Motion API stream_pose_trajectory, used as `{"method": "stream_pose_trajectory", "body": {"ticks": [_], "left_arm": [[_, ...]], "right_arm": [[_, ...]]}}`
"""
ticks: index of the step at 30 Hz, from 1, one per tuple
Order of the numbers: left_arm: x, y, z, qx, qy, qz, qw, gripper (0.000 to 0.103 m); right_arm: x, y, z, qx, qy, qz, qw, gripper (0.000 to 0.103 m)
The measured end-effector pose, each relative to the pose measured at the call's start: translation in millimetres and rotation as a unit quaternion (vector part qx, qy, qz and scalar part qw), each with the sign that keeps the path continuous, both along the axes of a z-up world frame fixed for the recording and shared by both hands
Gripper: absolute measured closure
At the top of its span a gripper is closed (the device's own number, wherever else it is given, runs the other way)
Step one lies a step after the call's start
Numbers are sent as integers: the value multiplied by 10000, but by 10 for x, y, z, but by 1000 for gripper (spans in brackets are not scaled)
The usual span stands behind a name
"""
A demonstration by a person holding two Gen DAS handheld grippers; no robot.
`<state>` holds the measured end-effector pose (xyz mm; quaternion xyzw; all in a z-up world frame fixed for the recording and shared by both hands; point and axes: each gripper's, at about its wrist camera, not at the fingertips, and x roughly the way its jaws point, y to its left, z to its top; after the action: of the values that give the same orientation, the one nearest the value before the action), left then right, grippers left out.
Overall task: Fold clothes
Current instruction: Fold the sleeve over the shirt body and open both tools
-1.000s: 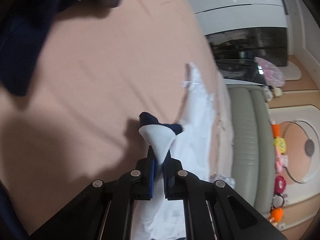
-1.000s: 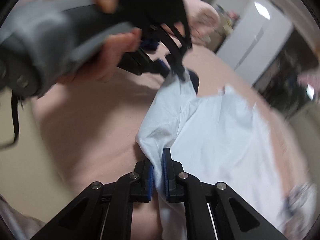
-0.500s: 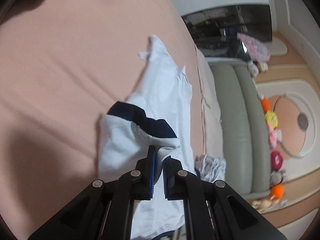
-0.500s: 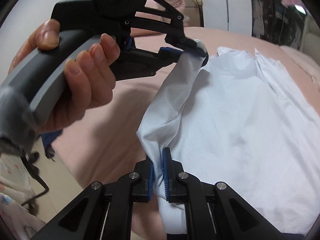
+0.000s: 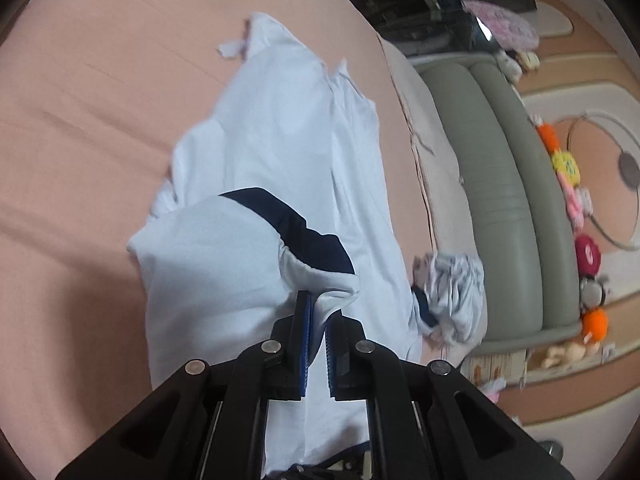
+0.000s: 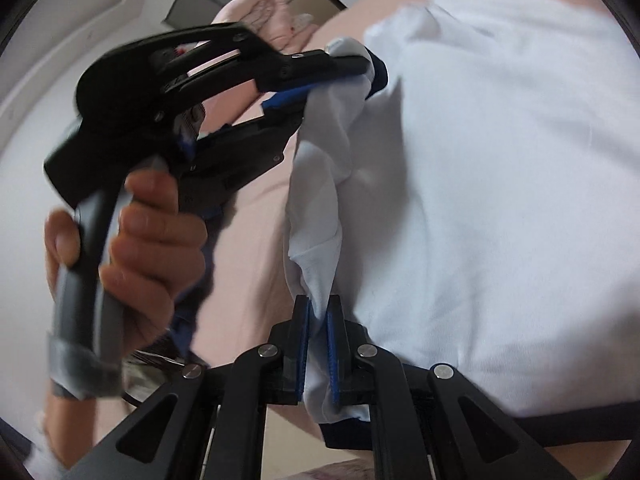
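The left tool (image 5: 316, 312) is nearly closed, pinching the white shirt (image 5: 280, 128) near its navy cuff (image 5: 296, 220). The right tool (image 6: 318, 320) likewise clamps a fold of it over the bed (image 5: 80, 80).

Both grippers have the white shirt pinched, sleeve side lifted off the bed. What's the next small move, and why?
Probably carry the lifted side across and lay it on the shirt's body. The left gripper pinches the navy-trimmed sleeve, the right gripper the same edge, while the rest of the white shirt lies flat on the pink bed.

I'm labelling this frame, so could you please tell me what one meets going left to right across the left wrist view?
Pink bed sheet → white shirt with its navy-trimmed sleeve → crumpled grey garment → green padded headboard → row of plush toys.
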<state>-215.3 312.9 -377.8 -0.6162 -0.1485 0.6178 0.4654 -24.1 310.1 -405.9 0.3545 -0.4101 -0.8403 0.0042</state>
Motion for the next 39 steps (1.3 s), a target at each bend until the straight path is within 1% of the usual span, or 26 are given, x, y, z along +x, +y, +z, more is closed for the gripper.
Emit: {"method": "stream_pose_trajectory", "body": {"ticks": [2,4,5,7,8,9,10,11,12,13,14,15,17,19,21,25,26,28,29,31,34,37,39], "left_arm": [[49,58,16,-94,125,-147,9998,97],[109,85,43,-258,303,-186,9990,97],[117,100,58,-325,341,-213,9987,95],[142,113,83,-361,301,-304,9984,83],[153,107,99,-297,240,-349,9987,64],[165,87,130,-149,169,-372,9991,33],[182,65,171,-18,116,-379,9992,20],[198,44,213,114,64,-387,9992,8],[213,18,255,223,33,-391,9990,8],[224,-12,298,300,32,-390,9988,8],[230,-54,333,369,31,-369,9986,8],[221,-114,351,418,11,-293,9987,8],[183,-237,366,486,-81,-53,9988,8],[110,-395,350,639,-256,247,9973,8],[23,-567,321,828,-468,573,9938,8],[-128,-892,267,1180,-825,1173,9826,8],[-149,-958,266,1230,-838,1284,9805,8],[-161,-1068,305,1179,-661,1536,9788,8],[-158,-1113,323,1107,-552,1667,9782,8],[-137,-1176,347,863,-310,1889,9777,8],[-100,-1254,365,455,46,2185,9748,8],[-27,-1229,370,-42,366,2222,9743,8],[30,-1185,358,-219,460,2171,9748,8]], "right_arm": [[9,48,-37,-197,29,-33,9998,96],[8,60,-38,-213,45,-40,9998,96],[3,57,-35,-184,40,-33,9998,96],[-6,53,-26,-128,17,-35,9999,96],[-7,53,-20,-119,19,-37,9999,96],[-8,58,-14,-111,4,-32,9999,96],[-9,64,-8,-103,-11,-26,9999,96],[-10,69,-2,-95,-25,-21,9999,93],[-12,79,17,-105,-37,-2,9999,90],[-15,88,36,-114,-49,17,9999,82],[-15,88,69,-97,-36,30,9999,69],[-16,88,103,-79,-22,43,10000,62],[-14,54,222,211,-5,30,9998,40],[-22,6,353,739,-92,-43,9972,32],[-49,-10,444,1013,-96,-13,9948,32],[-92,38,509,957,-193,-34,9952,32],[-70,10,521,950,-227,-64,9952,32],[-24,-49,546,935,-296,-126,9951,32],[-13,-98,541,927,-321,-155,9951,32],[-29,-56,576,854,-353,-236,9954,32],[19,-2,634,763,-448,-396,9953,32],[29,55,667,831,-531,-497,9939,32],[-11,80,692,863,-579,-548,9931,32]]}}
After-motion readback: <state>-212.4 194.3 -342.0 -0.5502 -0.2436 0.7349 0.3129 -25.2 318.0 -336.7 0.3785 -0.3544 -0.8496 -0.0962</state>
